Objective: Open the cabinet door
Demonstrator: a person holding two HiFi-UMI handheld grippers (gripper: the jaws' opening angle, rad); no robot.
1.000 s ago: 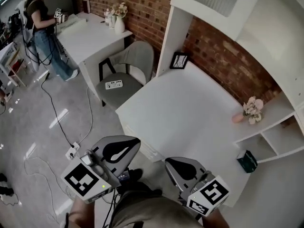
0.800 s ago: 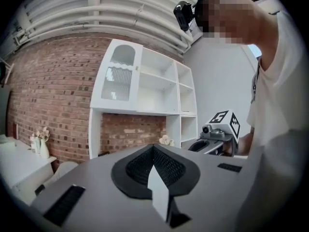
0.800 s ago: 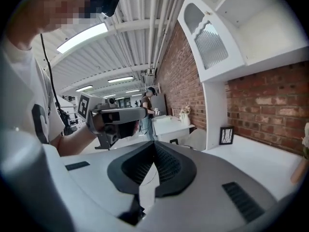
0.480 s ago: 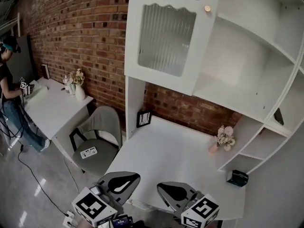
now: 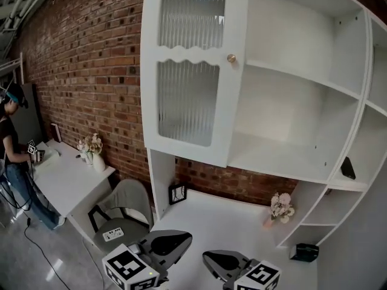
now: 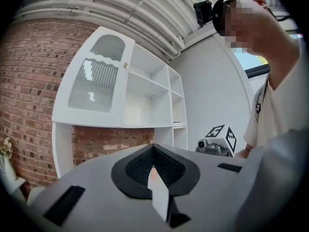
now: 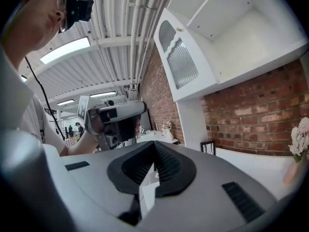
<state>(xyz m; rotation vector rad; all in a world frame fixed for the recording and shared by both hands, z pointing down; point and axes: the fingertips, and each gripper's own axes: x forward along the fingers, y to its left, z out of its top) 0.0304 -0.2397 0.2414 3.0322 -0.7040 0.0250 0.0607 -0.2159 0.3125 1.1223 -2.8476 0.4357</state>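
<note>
Progress is nil: the cabinet door (image 5: 192, 71) sits shut, its knob (image 5: 231, 58) untouched, and the left gripper (image 5: 172, 244) and right gripper (image 5: 217, 261), both closed and empty, hover well below it.

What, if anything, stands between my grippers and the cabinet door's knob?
Nothing visible. The left gripper and right gripper, both shut, hang low by the white desk; the knob on the closed cabinet door is high above them with open air between. The picture frame and flower vase stand lower, aside.

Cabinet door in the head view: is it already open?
No, the cabinet door sits shut, its knob beside the open shelves.
</note>
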